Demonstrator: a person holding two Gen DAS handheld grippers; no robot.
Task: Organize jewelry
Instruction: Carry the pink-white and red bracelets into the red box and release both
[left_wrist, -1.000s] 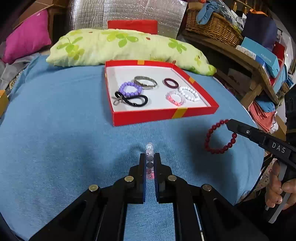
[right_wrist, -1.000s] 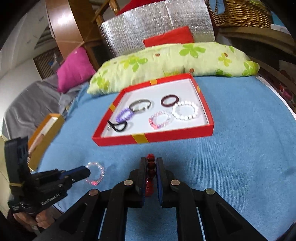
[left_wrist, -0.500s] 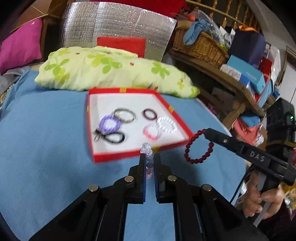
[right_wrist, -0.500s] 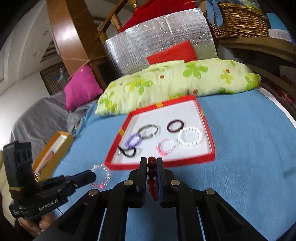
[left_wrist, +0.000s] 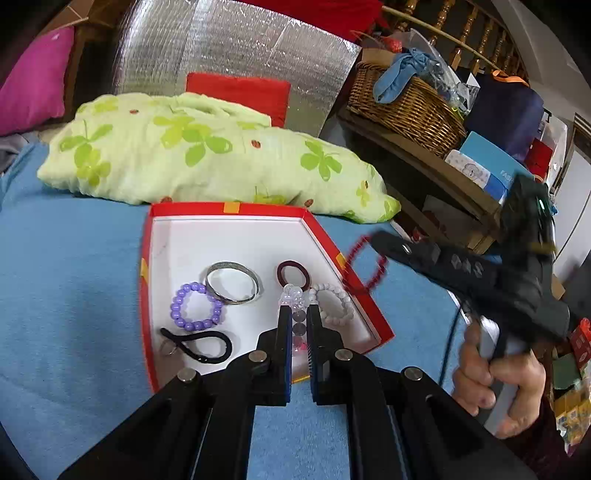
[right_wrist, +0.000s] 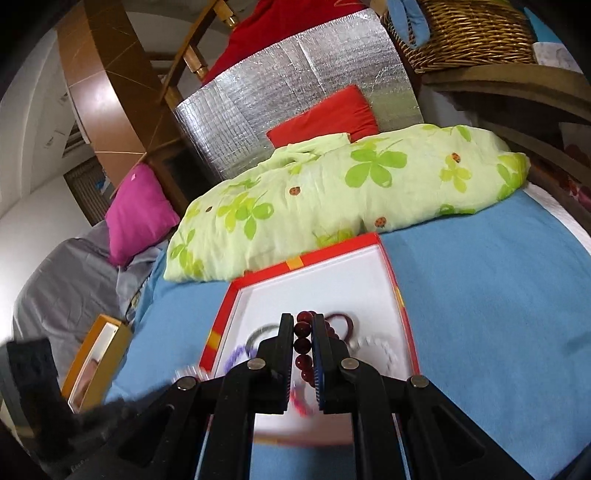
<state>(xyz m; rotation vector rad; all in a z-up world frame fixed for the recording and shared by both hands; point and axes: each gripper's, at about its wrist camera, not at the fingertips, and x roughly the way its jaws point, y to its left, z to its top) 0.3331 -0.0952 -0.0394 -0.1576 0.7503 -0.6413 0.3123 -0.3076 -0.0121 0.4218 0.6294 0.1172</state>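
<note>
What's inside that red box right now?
In the red box lie a silver bangle, a purple bead bracelet, a black hair tie, a dark red hair tie and a white bead bracelet. The left gripper covers part of the floor.

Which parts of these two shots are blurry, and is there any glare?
Left wrist view: right gripper and its red bracelet are motion-smeared; foil sheet glints. Right wrist view: jewelry in the red box is smeared; left gripper at lower left blurred.
</note>
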